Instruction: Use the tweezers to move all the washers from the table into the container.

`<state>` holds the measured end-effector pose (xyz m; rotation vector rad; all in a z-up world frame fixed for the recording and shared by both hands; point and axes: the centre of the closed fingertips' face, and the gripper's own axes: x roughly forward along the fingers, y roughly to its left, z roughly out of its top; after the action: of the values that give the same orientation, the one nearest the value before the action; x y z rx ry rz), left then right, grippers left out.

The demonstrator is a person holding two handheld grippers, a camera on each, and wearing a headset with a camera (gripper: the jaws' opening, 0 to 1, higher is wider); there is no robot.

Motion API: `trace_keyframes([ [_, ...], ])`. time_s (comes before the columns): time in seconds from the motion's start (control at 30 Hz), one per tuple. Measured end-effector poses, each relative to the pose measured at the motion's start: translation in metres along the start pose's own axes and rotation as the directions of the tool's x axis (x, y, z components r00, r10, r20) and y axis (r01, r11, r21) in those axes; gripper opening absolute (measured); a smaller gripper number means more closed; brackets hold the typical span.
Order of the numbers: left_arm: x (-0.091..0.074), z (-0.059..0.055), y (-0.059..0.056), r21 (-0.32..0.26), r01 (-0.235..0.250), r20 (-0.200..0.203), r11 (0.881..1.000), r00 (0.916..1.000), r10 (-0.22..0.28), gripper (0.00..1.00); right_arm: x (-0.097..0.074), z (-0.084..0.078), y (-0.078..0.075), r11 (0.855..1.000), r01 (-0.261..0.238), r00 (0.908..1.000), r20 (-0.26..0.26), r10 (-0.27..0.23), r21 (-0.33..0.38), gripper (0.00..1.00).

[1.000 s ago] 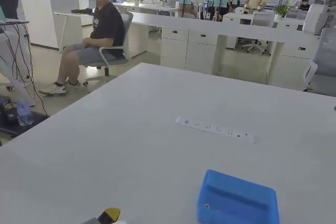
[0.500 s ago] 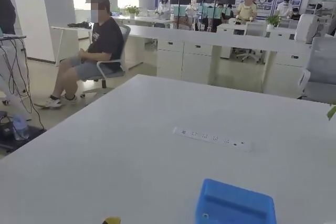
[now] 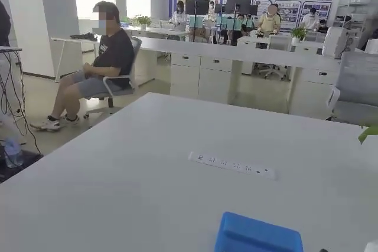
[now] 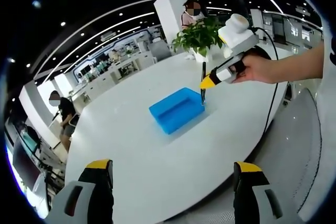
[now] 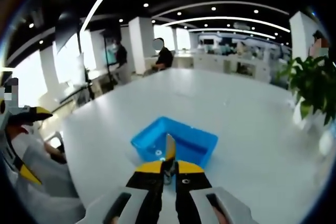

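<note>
On the near part of the white table point(image 4: 131, 145) sits the shallow, blue, rectangular container point(image 4: 176, 109). My right tool point(image 5: 169, 169) is clamped on the tweezers point(image 5: 170, 149), their tips at the container's edge. My left tool point(image 4: 172, 166) stands spread apart.

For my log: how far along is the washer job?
Done: cannot tell, contents of the blue plastic container too small to read. In hand: right gripper shut on thin metal tweezers, tips at the container; left gripper open. Left: unclear whether washers remain on the white table.
</note>
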<state>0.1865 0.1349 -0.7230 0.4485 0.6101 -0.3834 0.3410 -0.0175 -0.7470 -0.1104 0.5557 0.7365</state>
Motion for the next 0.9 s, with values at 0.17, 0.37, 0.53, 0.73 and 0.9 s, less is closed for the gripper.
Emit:
trace_keyframes([
  [0.17,0.000,0.002,0.003,-0.018,-0.006,0.006,1.000,1.0000,0.006,0.98,0.001,0.014,-0.002,1.000,0.006,0.9996,0.026,-0.006,-0.002,0.04],
  [0.37,0.001,0.001,0.002,-0.026,-0.004,0.009,1.000,1.0000,0.004,0.98,0.006,0.021,-0.009,1.000,0.020,0.9993,0.033,-0.020,-0.002,0.04],
  [0.53,0.003,0.000,0.003,-0.032,-0.002,0.004,0.999,1.0000,0.002,0.97,0.015,0.021,-0.020,0.999,0.032,0.9992,0.026,-0.032,-0.007,0.04],
  [0.73,0.003,0.002,0.005,-0.042,-0.007,0.010,0.999,0.9999,0.007,0.97,0.029,0.015,-0.028,0.999,0.052,0.9986,0.006,-0.052,-0.011,0.04],
  [0.9,0.003,-0.001,0.007,-0.043,-0.014,0.001,0.999,0.9999,0.014,0.97,0.040,0.007,-0.031,0.998,0.062,0.9979,-0.018,-0.062,-0.009,0.04],
])
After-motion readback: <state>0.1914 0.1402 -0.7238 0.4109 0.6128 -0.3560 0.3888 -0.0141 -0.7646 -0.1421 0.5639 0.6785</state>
